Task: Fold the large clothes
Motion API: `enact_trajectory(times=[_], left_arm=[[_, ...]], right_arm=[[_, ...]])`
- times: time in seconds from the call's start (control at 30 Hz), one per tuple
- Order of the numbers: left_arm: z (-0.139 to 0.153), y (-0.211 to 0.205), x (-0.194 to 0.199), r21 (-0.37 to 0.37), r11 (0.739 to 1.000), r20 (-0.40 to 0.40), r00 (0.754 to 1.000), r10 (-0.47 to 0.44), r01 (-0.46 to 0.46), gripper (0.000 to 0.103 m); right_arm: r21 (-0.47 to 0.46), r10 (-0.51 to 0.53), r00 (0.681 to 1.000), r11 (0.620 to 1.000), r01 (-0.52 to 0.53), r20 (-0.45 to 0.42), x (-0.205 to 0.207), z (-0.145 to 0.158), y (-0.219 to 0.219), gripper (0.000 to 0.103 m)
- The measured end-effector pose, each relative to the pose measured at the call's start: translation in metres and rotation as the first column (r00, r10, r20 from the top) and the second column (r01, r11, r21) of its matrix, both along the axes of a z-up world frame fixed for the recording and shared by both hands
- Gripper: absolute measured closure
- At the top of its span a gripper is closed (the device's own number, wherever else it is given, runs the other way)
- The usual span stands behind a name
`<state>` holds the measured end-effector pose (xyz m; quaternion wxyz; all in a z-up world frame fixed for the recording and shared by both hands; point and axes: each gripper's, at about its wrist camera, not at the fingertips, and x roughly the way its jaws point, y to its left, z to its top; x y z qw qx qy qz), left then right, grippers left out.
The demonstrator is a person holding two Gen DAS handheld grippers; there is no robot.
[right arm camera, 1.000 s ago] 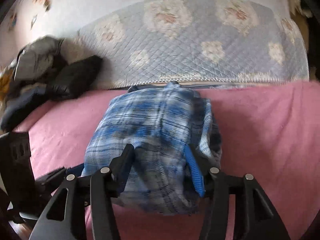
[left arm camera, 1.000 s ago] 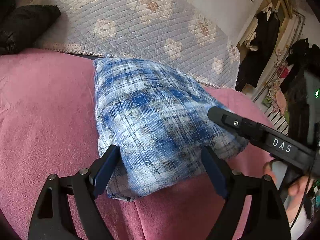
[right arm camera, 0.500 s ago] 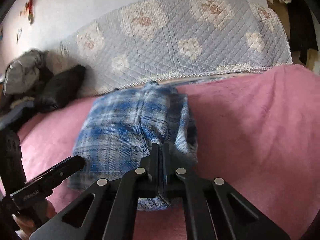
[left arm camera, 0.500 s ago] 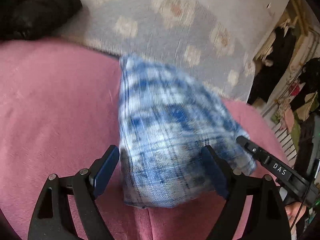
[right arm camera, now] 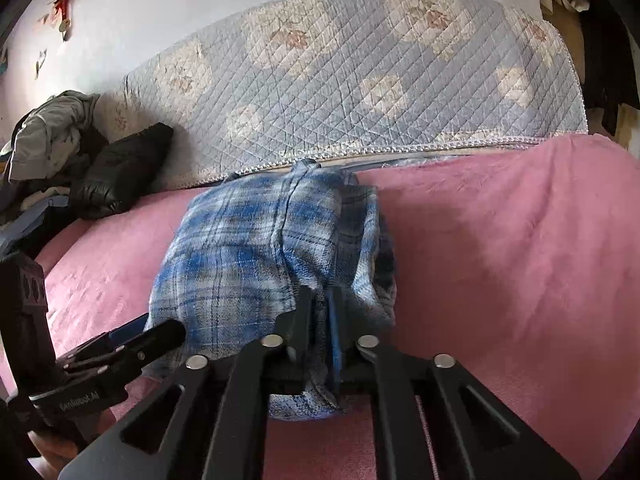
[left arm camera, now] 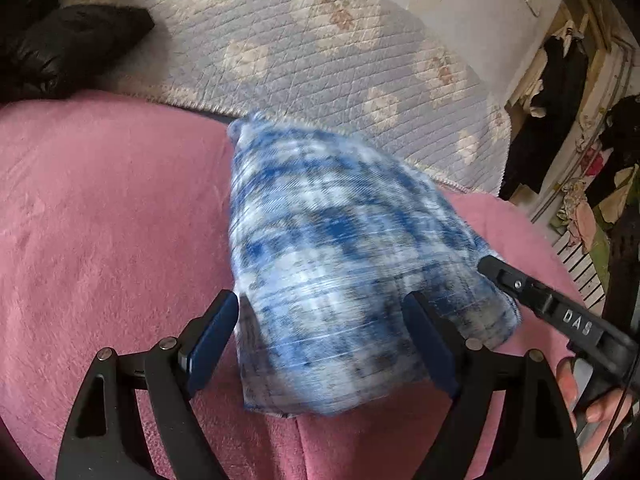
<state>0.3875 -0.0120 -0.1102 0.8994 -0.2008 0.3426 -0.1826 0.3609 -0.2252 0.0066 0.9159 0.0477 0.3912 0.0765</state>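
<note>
Since the earlier frame, the right gripper (right arm camera: 320, 312) had closed from wide open onto the near edge of the one shirt (right arm camera: 272, 248), lying folded mid-frame on the pink blanket (right arm camera: 520, 260). The left gripper (left arm camera: 324, 332) gaped open, straddling it. A lopsided, one-sided pull might undo the folds. Two grippers showed.

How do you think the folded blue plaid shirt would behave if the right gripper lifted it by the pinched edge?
The blue plaid shirt is soft woven cloth, so it would probably go floppy and sag around the right gripper. Its loose layers at the right side would likely fall open, undoing the fold. It seems light for its bulk and unlikely to slip, though it may drag on the fuzzy pink blanket.
</note>
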Motion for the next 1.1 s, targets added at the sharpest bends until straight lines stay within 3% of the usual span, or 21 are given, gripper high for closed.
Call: enact_trajectory(times=[0.03, 0.07, 0.1, 0.13, 0.2, 0.27, 0.37, 0.43, 0.5, 0.57, 0.6, 0.67, 0.73, 0.77, 0.83, 0.87, 0.97, 1.1], left_arm=[[0.004, -0.001, 0.000, 0.017, 1.000, 0.005, 1.000, 0.008, -0.008, 0.020], [0.007, -0.002, 0.002, 0.041, 0.999, 0.003, 1.000, 0.023, -0.024, 0.020], [0.011, -0.003, 0.005, 0.065, 0.997, -0.003, 0.999, 0.037, -0.037, 0.020], [0.015, -0.004, 0.007, 0.080, 0.996, -0.007, 0.999, 0.047, -0.046, 0.020], [0.022, -0.001, 0.012, 0.068, 0.996, 0.009, 0.999, 0.053, -0.054, 0.020], [0.024, 0.007, 0.022, 0.031, 0.997, -0.012, 0.997, 0.078, -0.077, 0.019], [0.010, 0.025, 0.046, -0.114, 0.989, -0.125, 0.989, 0.081, -0.096, 0.019], [-0.008, 0.035, 0.063, -0.240, 0.967, -0.215, 0.976, 0.036, -0.088, 0.019], [-0.026, 0.040, 0.078, -0.339, 0.938, -0.270, 0.963, -0.026, -0.069, 0.019], [-0.025, 0.038, 0.081, -0.331, 0.943, -0.236, 0.971, -0.044, -0.038, 0.021], [-0.024, 0.036, 0.082, -0.320, 0.947, -0.214, 0.975, -0.056, -0.015, 0.027], [-0.026, 0.030, 0.084, -0.330, 0.944, -0.182, 0.979, -0.092, 0.028, 0.040], [-0.030, 0.028, 0.082, -0.344, 0.937, -0.147, 0.983, -0.113, 0.056, 0.061], [-0.026, 0.027, 0.076, -0.331, 0.941, -0.119, 0.987, -0.109, 0.064, 0.064], [-0.006, 0.020, 0.064, -0.226, 0.972, -0.041, 0.996, -0.077, 0.066, 0.071], [0.004, 0.020, 0.060, -0.212, 0.975, -0.017, 0.998, -0.064, 0.059, 0.073], [0.035, 0.037, 0.062, -0.275, 0.959, 0.013, 0.998, -0.067, 0.068, 0.075], [0.100, 0.067, 0.066, -0.171, 0.980, 0.113, 0.991, -0.078, 0.097, 0.075]], right_arm=[[0.020, -0.016, 1.000, 1.000, 0.015, 0.004, 0.002, 0.004, -0.003, 0.058], [0.039, -0.030, 0.999, 0.999, 0.030, 0.013, 0.004, 0.007, -0.005, 0.023], [0.067, -0.059, 0.998, 0.996, 0.056, 0.038, 0.005, 0.010, -0.009, 0.007], [0.095, -0.092, 0.994, 0.992, 0.086, 0.058, 0.007, 0.014, -0.013, 0.006], [0.129, -0.115, 0.993, 0.985, 0.112, 0.014, 0.019, 0.012, -0.016, 0.006], [0.213, -0.086, 0.992, 0.971, 0.104, -0.093, 0.038, 0.001, -0.020, 0.006], [0.309, -0.038, 0.983, 0.946, 0.094, -0.182, 0.055, -0.019, -0.023, 0.006], [0.322, -0.017, 0.978, 0.943, 0.086, -0.210, 0.059, -0.032, -0.022, 0.006], [0.334, 0.008, 0.973, 0.940, 0.072, -0.231, 0.062, -0.045, -0.022, 0.016], [0.373, 0.028, 0.976, 0.926, 0.056, -0.215, 0.063, -0.052, -0.026, 0.025], [0.405, 0.043, 0.979, 0.913, 0.041, -0.197, 0.062, -0.054, -0.028, 0.039], [0.446, 0.052, 0.981, 0.894, 0.038, -0.188, 0.061, -0.056, -0.031, 0.050], [0.466, 0.058, 0.986, 0.884, 0.024, -0.160, 0.058, -0.055, -0.032, 0.058], [0.462, 0.060, 0.988, 0.887, 0.012, -0.140, 0.055, -0.051, -0.030, 0.061], [0.436, 0.059, 0.993, 0.900, -0.008, -0.104, 0.050, -0.040, -0.022, 0.064], [0.434, 0.057, 0.995, 0.901, -0.014, -0.087, 0.048, -0.033, -0.020, 0.065], [0.465, 0.056, 0.998, 0.885, -0.033, -0.036, 0.045, 0.001, -0.012, 0.065], [0.442, 0.073, 0.995, 0.892, -0.097, 0.072, 0.050, 0.059, 0.026, 0.065]])
